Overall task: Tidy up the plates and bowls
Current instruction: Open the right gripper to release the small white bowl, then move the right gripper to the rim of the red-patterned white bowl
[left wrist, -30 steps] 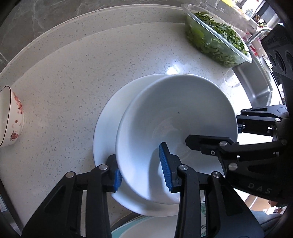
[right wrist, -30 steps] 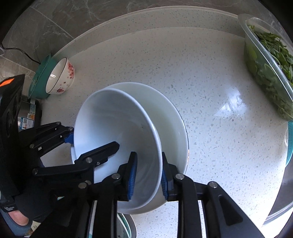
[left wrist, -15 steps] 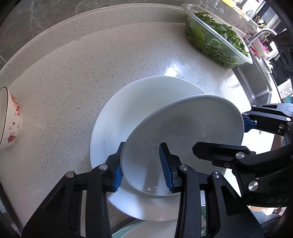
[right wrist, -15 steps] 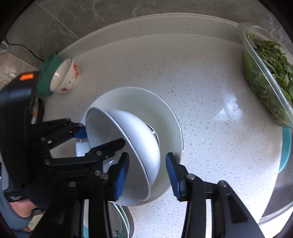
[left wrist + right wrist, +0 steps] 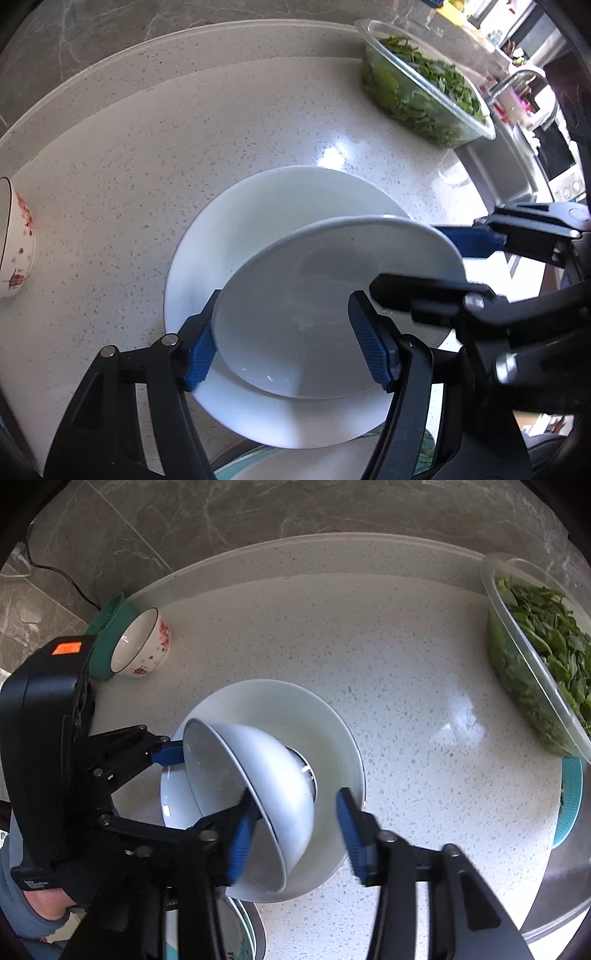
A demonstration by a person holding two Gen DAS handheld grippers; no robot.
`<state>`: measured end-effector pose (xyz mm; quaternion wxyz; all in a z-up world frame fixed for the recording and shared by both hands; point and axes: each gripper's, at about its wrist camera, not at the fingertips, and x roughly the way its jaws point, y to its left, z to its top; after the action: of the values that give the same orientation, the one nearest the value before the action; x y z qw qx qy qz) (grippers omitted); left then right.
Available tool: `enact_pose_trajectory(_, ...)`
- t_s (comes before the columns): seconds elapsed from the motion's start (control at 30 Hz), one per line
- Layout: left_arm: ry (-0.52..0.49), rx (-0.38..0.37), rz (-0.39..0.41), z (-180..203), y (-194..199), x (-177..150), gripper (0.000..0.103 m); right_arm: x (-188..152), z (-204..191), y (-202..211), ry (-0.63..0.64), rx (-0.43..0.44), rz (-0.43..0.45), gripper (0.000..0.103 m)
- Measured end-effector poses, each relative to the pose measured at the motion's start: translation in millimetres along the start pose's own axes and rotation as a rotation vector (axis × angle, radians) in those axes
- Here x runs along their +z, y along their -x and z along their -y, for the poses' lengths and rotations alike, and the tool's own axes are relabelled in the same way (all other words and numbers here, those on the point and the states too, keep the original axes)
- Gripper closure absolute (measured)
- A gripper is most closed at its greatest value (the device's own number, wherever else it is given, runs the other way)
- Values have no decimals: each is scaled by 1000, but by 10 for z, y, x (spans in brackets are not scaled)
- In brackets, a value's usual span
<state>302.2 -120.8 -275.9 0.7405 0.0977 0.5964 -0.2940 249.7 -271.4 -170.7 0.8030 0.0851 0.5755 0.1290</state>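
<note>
A small white bowl [image 5: 325, 317] [image 5: 258, 775] stands steeply tilted inside a wider white deep plate [image 5: 236, 229] [image 5: 295, 701] on the speckled counter. My left gripper [image 5: 284, 343] straddles the bowl's near rim. Its jaws are opening: one pad sits just outside the rim, the other inside and clear of the wall. The left gripper's blue pad [image 5: 168, 755] shows at the bowl's far rim in the right wrist view. My right gripper [image 5: 295, 838] straddles the opposite rim with jaws closing. Its inner pad lies by the bowl's inside and its outer pad stands off the wall. Its fingers [image 5: 469, 238] show in the left wrist view.
A floral bowl [image 5: 16, 243] [image 5: 142, 650] lies tipped at the counter's left, against a teal bowl [image 5: 110, 635]. A clear container of greens [image 5: 424, 85] [image 5: 535, 657] stands at the back right beside the sink [image 5: 498, 173]. More plates [image 5: 295, 461] sit below the front edge.
The small bowl has tipped up from lying flat in the deep plate. The left jaws have let go of its rim and spread. The right jaws released the rim earlier.
</note>
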Motion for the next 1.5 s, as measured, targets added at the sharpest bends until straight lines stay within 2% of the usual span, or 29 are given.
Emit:
enact_pose_trajectory(0.13, 8, -8, 26, -1, 52, 16, 33, 53, 33, -3, -1, 13, 6, 81)
enact_pose_trajectory(0.33, 45, -15, 73, -50, 184, 32, 31, 145, 123, -50, -9, 11, -1, 86)
enact_pose_trajectory(0.5, 69, -29, 119, -64, 327, 29, 31, 215, 94, -158, 34, -27, -22, 87)
enact_pose_trajectory(0.9, 115, -45, 196, -215, 697, -83, 29, 211, 1, -349, 93, -36, -56, 88)
enact_pose_trajectory(0.97, 125, -49, 215, -269, 781, -146, 29, 196, -21, -326, 100, -46, -55, 83)
enact_pose_trajectory(1.07, 175, -51, 261, -424, 939, -258, 23, 167, -22, -171, 95, -42, -34, 66)
enact_pose_trajectory(1.1, 193, -42, 284, -507, 1040, -322, 17, 155, -22, -98, 95, -47, -28, 58)
enact_pose_trajectory(1.13, 212, -26, 308, -604, 1114, -391, 9, 152, -26, 0, 94, -47, -17, 44)
enact_pose_trajectory(1.2, 274, -4, 367, -840, 1279, -537, 1, 187, -39, 227, 93, -67, 26, 26)
enact_pose_trajectory(1.23, 324, 8, 396, -1006, 1352, -615, 0, 236, -57, 349, 91, -71, 57, 20)
enact_pose_trajectory(1.27, 363, 18, 412, -1139, 1389, -670, 0, 305, -80, 453, 85, -50, 88, 20)
enact_pose_trajectory(1.37, 509, 87, 424, -1619, 1453, -831, 0, 610, -245, 685, 75, 129, 196, 15)
enact_pose_trajectory(1.4, 549, 97, 443, -1784, 1462, -874, 0, 716, -329, 703, 80, 176, 226, 8)
enact_pose_trajectory(1.43, 562, 113, 456, -1879, 1457, -893, 0, 833, -427, 687, 89, 223, 256, 0)
enact_pose_trajectory(1.47, 574, 148, 450, -1981, 1435, -898, 0, 958, -524, 629, 93, 267, 280, 0)
enact_pose_trajectory(1.5, 572, 153, 443, -2029, 1413, -886, 0, 1062, -601, 547, 87, 287, 290, 0)
